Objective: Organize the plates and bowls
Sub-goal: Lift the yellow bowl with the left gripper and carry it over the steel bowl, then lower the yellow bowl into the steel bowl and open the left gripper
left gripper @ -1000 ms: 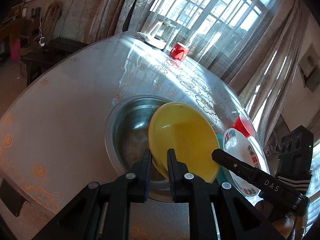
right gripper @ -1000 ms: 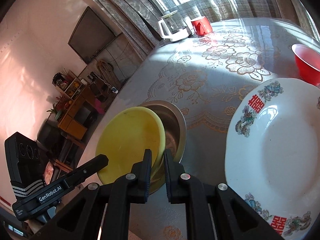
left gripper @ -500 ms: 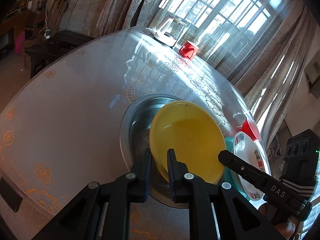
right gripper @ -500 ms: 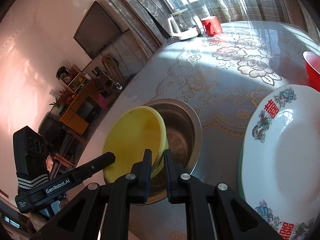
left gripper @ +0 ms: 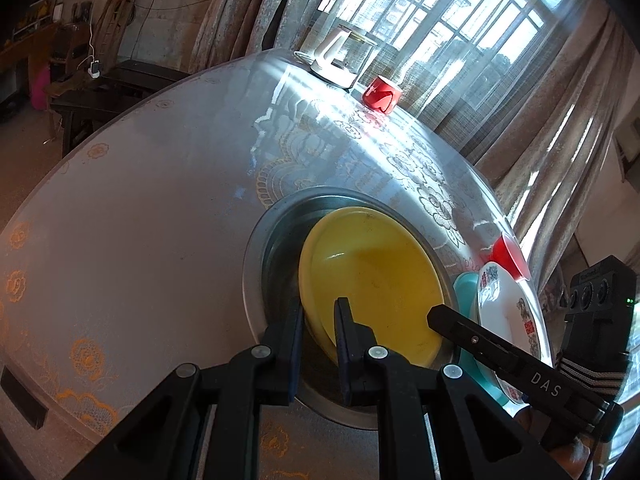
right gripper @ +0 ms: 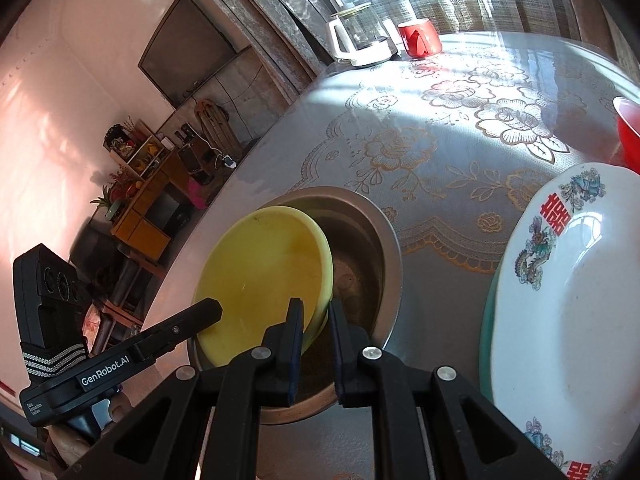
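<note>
Both claws, left (left gripper: 318, 320) and right (right gripper: 314, 322), pinched the yellow plate (left gripper: 376, 280) by its rim, the right one opening. It looked light, stiff, perhaps slippery plastic; opposite rims suited gripping.

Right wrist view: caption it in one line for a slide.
Both grippers, right and left, pinch a yellow plate tilted over a steel basin.

We are seeing the round yellow plastic plate (left gripper: 376, 280) sitting centre-frame in the steel basin (left gripper: 256, 280), the patterned white plate (left gripper: 508, 312) lying right.
</note>
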The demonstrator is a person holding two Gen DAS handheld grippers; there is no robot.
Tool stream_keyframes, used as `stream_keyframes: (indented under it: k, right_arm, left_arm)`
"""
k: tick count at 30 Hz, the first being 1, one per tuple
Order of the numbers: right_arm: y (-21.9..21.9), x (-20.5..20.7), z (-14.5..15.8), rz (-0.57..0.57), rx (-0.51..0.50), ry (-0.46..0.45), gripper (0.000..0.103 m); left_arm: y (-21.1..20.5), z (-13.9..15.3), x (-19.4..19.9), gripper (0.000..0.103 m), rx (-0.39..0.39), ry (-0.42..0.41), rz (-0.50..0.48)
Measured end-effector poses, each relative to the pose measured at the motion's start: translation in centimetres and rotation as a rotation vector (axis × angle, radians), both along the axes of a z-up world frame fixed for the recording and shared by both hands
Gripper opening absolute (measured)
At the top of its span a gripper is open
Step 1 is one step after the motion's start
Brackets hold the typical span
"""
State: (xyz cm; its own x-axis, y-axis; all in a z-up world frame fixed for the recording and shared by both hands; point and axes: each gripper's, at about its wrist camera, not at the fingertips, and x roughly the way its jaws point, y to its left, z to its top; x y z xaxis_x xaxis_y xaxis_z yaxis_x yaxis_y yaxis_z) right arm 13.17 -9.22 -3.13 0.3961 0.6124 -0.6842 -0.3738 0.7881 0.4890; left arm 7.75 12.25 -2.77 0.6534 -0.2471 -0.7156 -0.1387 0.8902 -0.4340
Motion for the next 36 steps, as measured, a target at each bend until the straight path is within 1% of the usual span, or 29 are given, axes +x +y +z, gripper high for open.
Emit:
stream_keyframes:
  k: [6, 10, 20, 24, 28, 32, 36]
  right_arm:
    - [0.23, -0.39, 0.13, -0.001, -0.017, -0.022, 0.015]
    - [0.08, -0.32, 0.1, -0.004, -0.014, -0.017, 0.015]
    - [0.06, -0.37, 0.07, -0.007, -0.022, -0.023, 0.015]
    - [0.08, -0.58, 0.13, -0.013, -0.039, -0.041, 0.015]
    - [-0.09, -0.57, 0.16, -0.019, -0.047, -0.052, 0.015]
    - [-0.08, -0.7, 0.17, -0.02, -0.056, -0.059, 0.014]
    - [-0.21, -0.68, 0.09, -0.018, -0.049, -0.057, 0.014]
  left_arm:
    - [-0.11, -0.04, 0.06, 0.014, 0.012, -0.005, -0.005]
    - [0.0, -0.03, 0.07, 0.014, 0.003, 0.0, -0.005]
    - [-0.03, -0.01, 0.04, 0.017, 0.014, -0.001, 0.0]
    - [-0.2, 0.04, 0.01, 0.018, 0.04, 0.001, 0.003]
    - [-0.26, 0.09, -0.03, 0.024, 0.051, -0.008, 0.001]
    - [-0.48, 0.07, -0.01, 0.024, 0.075, -0.012, -0.001]
    - [-0.44, 0.06, 0.07, 0.024, 0.079, -0.014, -0.003]
